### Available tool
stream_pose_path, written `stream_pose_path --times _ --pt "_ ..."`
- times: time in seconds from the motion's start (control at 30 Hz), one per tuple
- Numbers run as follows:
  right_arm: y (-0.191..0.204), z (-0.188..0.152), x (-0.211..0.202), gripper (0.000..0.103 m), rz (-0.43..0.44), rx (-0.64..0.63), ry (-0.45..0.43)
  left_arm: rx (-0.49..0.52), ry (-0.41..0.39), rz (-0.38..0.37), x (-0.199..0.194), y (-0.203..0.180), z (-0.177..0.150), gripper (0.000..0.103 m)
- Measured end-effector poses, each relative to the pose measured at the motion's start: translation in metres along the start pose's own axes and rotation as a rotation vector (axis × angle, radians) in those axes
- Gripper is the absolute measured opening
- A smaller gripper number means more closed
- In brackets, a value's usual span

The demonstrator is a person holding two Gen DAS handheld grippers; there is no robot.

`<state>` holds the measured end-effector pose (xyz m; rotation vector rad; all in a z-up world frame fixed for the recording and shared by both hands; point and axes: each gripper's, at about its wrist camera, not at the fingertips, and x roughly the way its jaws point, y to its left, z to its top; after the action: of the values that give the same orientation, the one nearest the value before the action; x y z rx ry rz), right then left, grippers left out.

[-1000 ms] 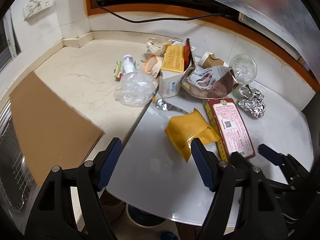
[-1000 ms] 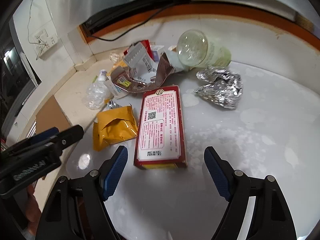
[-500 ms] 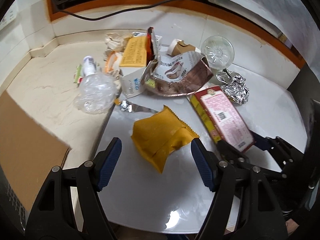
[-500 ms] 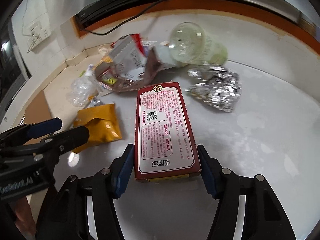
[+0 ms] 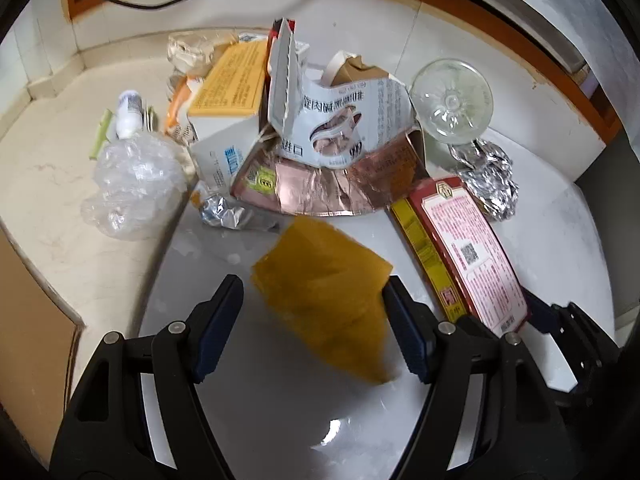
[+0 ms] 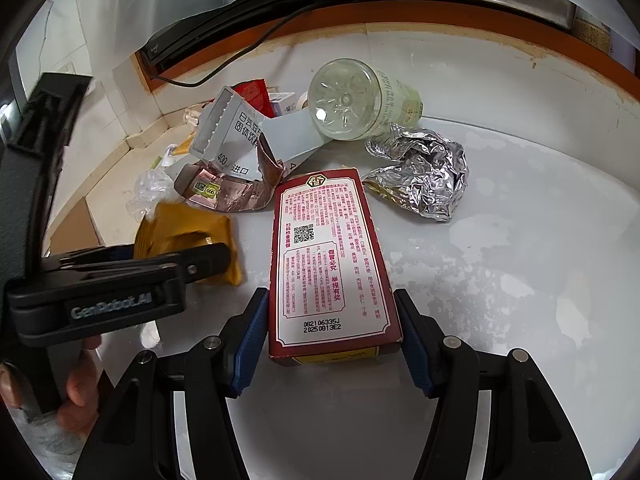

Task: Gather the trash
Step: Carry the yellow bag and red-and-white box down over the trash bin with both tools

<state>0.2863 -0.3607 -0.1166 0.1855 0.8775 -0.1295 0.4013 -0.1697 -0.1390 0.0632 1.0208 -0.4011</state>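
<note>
A long red box (image 6: 328,248) with a pink printed label lies on the white table (image 6: 520,280). My right gripper (image 6: 330,300) is shut on its near end, both blue pads against its sides. The same box (image 5: 468,248) shows at the right of the left wrist view, with the right gripper (image 5: 560,312) behind it. A crumpled yellow packet (image 5: 304,256) lies flat between the fingers of my left gripper (image 5: 312,292), which stands open around it. From the right wrist view, the left gripper (image 6: 200,260) hovers over that packet (image 6: 188,228).
Behind lie a foil wad (image 6: 420,176), a clear plastic bottle (image 6: 360,100) on its side, torn cartons (image 5: 332,128) and crumpled clear plastic (image 5: 132,176). A beige counter (image 5: 48,160) and a cardboard sheet (image 5: 32,340) adjoin the table's left edge. A person's hand (image 6: 76,392) holds the left gripper.
My right gripper's jaws closed from wide apart onto the red box. My left gripper moved forward and down until the yellow packet lay between its open fingers.
</note>
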Motion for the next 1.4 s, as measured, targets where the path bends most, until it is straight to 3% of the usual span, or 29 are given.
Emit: stream_pose_path --times 0.13,0.3,0.33,0.73,1.0,1.4 --pt "0.0 0.0 -0.001 0.062 -0.007 -0.007 0.0 -0.017 -0.014 0.011 0.004 -0.001 0.003 0.063" --pt "0.0 0.0 -0.001 0.061 -0.011 -0.008 -0.001 -0.056 -0.031 -0.027 0.003 0.001 0.003 0.025" --pt "0.0 0.0 -0.001 0.061 -0.01 -0.007 -0.001 -0.066 -0.034 -0.043 0.003 0.002 0.003 0.022" --pt "0.01 -0.01 -0.02 0.06 0.006 -0.023 -0.017 -0.087 -0.096 -0.004 -0.025 -0.001 -0.03 0.015" --pt "0.029 -0.028 -0.068 0.06 0.025 -0.051 -0.053 -0.074 -0.146 0.016 -0.09 -0.008 -0.073 0.013" --pt "0.066 -0.097 -0.155 0.06 0.109 -0.181 -0.047 -0.085 -0.16 0.038 -0.174 -0.005 -0.182 0.013"
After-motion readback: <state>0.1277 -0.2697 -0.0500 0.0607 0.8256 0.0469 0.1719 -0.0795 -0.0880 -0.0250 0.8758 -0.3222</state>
